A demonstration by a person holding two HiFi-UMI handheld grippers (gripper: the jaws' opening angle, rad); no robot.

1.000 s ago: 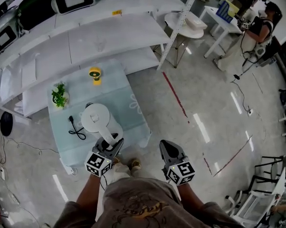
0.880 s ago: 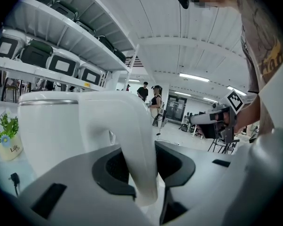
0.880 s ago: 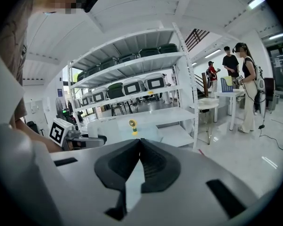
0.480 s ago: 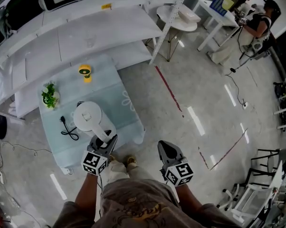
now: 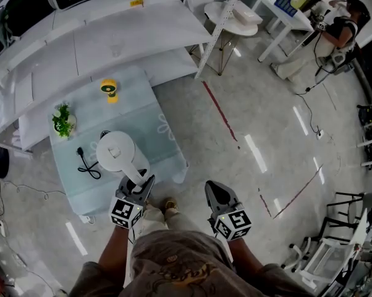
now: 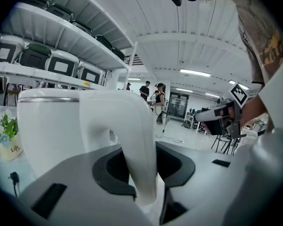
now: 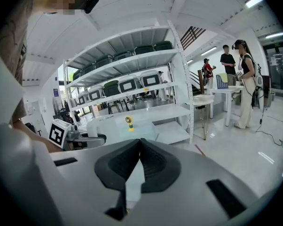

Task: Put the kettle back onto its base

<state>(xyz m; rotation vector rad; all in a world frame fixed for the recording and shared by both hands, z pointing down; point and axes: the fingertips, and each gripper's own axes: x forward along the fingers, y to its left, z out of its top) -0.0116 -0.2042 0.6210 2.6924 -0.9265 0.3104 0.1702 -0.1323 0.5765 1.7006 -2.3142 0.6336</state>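
The white kettle (image 5: 115, 150) stands over the near part of the pale blue table (image 5: 155, 135). My left gripper (image 5: 144, 181) is shut on its handle (image 6: 132, 140), which runs upright between the jaws in the left gripper view, with the kettle body (image 6: 47, 126) just beyond. The base is hidden under the kettle; only its black cord and plug (image 5: 87, 166) show to the left. I cannot tell whether the kettle rests on it. My right gripper (image 5: 211, 189) hangs over the floor right of the table, shut and empty; its tips meet in the right gripper view (image 7: 140, 145).
A small yellow fan (image 5: 108, 90) and a potted plant (image 5: 62, 121) stand on the far half of the table. White shelving (image 5: 112, 36) rises behind it. A round white table (image 5: 235, 20) and a person (image 5: 337, 33) are at the far right.
The head view has shifted slightly. The left gripper keeps its hold on the kettle handle, and the kettle and both grippers stay nearly where they were.
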